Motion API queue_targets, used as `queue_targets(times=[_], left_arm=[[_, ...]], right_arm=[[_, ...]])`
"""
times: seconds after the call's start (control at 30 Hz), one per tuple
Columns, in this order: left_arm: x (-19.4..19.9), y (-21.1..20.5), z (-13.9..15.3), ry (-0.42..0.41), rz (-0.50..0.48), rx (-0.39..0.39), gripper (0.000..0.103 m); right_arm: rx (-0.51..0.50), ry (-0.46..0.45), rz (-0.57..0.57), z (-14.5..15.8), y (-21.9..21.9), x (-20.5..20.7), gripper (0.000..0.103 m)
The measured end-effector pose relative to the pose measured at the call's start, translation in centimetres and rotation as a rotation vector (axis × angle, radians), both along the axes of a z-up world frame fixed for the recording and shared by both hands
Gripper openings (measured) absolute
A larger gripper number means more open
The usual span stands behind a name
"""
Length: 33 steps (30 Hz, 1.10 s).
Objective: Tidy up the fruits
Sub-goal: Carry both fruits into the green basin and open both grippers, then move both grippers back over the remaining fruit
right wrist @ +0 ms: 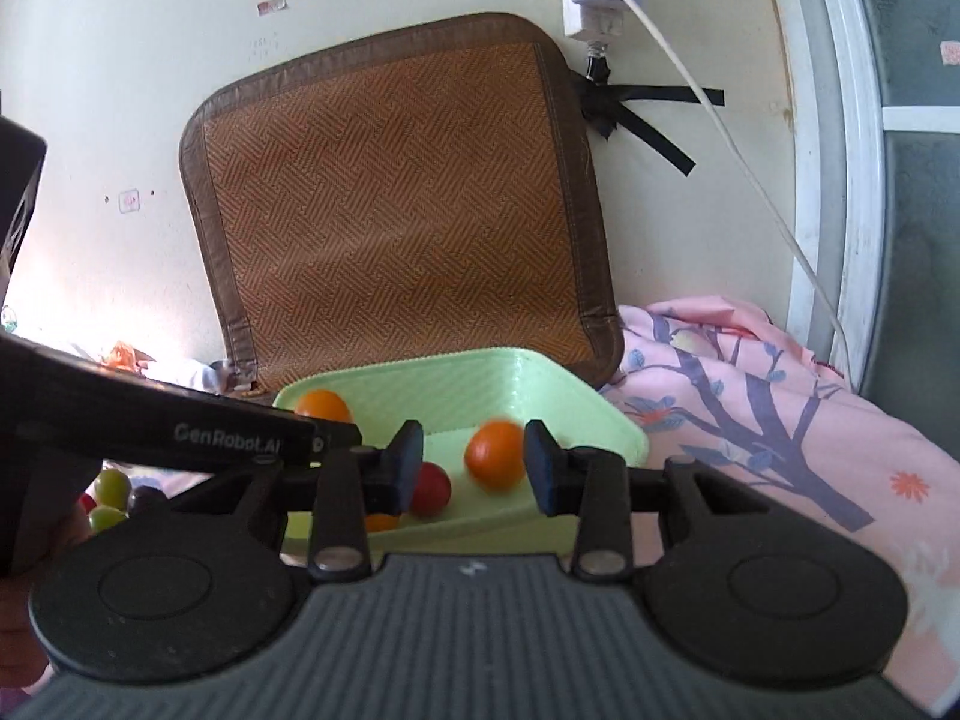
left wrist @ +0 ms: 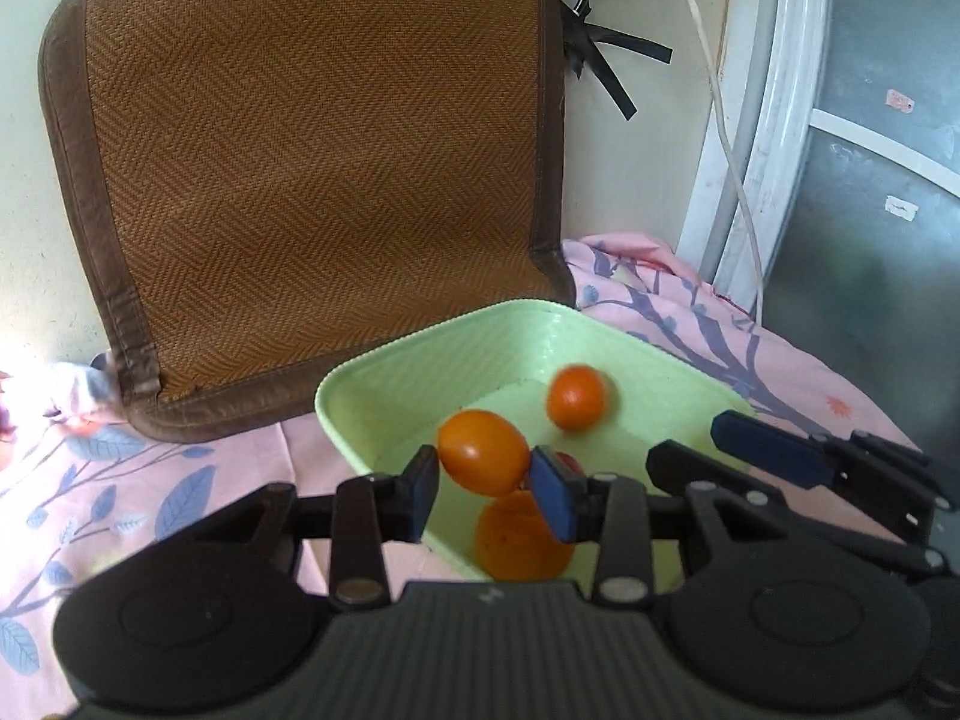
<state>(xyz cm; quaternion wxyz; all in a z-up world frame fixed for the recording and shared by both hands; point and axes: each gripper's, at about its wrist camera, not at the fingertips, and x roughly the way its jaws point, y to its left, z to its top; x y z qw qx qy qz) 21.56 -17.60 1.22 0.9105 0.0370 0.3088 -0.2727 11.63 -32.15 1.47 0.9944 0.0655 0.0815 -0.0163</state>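
A light green tray [left wrist: 354, 378] [right wrist: 600, 414] sits on pink floral cloth. My left gripper [left wrist: 489, 483] hangs over the tray's near part, shut on an oval orange fruit [left wrist: 483, 459], and both pads touch it. From the right wrist that fruit [right wrist: 324, 405] shows at the tip of the left gripper [right wrist: 336, 423]. A second orange fruit [left wrist: 576, 397] [right wrist: 495, 455], blurred, is loose inside the tray. A third orange one [left wrist: 522, 534] and a small red one [right wrist: 429, 489] lie on the tray floor. My right gripper [right wrist: 474, 468] [left wrist: 690, 441] stands open at the tray's near edge, holding nothing.
A brown woven mat [left wrist: 312, 168] leans on the wall just behind the tray. Green grapes [right wrist: 111, 487] and a dark fruit [right wrist: 141, 498] lie on the cloth left of the tray. A white cable [left wrist: 729, 138] and a door frame [left wrist: 774, 120] stand at the right.
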Motion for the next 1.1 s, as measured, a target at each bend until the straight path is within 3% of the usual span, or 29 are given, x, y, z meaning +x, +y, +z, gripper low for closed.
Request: queue_targets(times=[0.07, 0.2, 0.33, 0.47, 0.6, 0.73, 0.83, 0.97, 1.1], left_arm=[[-0.5, 0.1, 0.5, -0.020, 0.003, 0.003, 0.049], [-2.3, 2.3, 2.8, -0.067, 0.015, -0.027, 0.051], [-5.4, 8.3, 5.6, -0.136, 0.085, -0.099, 0.053], [-8.6, 14.8, 6.6, -0.200, 0.224, -0.088, 0.053], [-10.5, 19.8, 5.1, -0.157, 0.346, -0.071, 0.053], [-11.3, 22.3, 2.6, -0.092, 0.388, -0.073, 0.053], [-11.2, 22.1, 0.7, -0.038, 0.355, -0.071, 0.055], [-11.0, 20.2, -1.4, -0.034, 0.301, -0.018, 0.076], [-10.3, 18.6, -2.6, -0.029, 0.283, 0.033, 0.075]], right_arm=[[0.005, -0.004, -0.007, 0.0, -0.2, -0.1, 0.041], [0.039, -0.021, -0.031, 0.1, -0.5, -0.6, 0.041], [0.066, -0.054, -0.033, 0.5, -0.3, -2.2, 0.041], [0.098, -0.087, 0.031, 0.9, 0.6, -4.5, 0.042], [0.147, -0.037, 0.142, 0.7, 2.5, -5.3, 0.041], [0.139, 0.045, 0.249, 0.3, 5.7, -4.7, 0.041], [0.081, 0.102, 0.298, -0.1, 8.4, -3.9, 0.041], [0.010, 0.162, 0.325, -0.5, 10.8, -2.4, 0.041], [-0.043, 0.214, 0.317, -0.8, 11.9, -0.6, 0.042]])
